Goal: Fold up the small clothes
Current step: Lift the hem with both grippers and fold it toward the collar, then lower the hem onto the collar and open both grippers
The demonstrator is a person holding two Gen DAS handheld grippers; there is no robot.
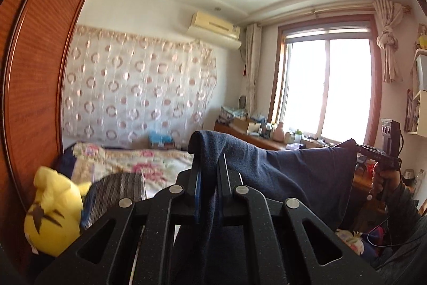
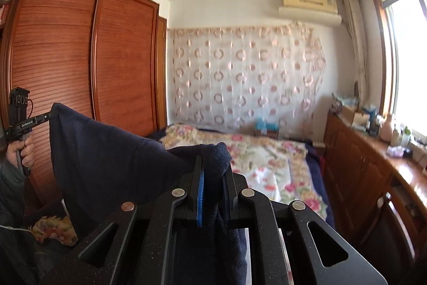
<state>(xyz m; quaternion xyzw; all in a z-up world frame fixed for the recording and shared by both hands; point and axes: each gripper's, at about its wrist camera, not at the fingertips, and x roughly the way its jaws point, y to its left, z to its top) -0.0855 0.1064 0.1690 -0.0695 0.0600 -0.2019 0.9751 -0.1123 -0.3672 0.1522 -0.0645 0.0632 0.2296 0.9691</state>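
Observation:
A dark navy garment (image 1: 293, 172) hangs in the air, stretched between my two grippers above the bed. My left gripper (image 1: 209, 164) is shut on one top corner, the cloth bunched between its fingers. My right gripper (image 2: 213, 170) is shut on the other top corner of the garment (image 2: 106, 164). In the left wrist view the right gripper (image 1: 359, 147) shows at the far right, pinching the cloth's corner. In the right wrist view the left gripper (image 2: 52, 114) shows at the far left, doing the same. The lower part of the garment hangs out of sight.
A bed with a floral cover (image 2: 261, 164) lies ahead and below. A wooden wardrobe (image 2: 80, 58) stands at the left, a wooden cabinet with clutter (image 2: 373, 159) under the window at the right. A yellow plush toy (image 1: 53, 213) and a woven pillow (image 1: 117, 191) lie on the bed.

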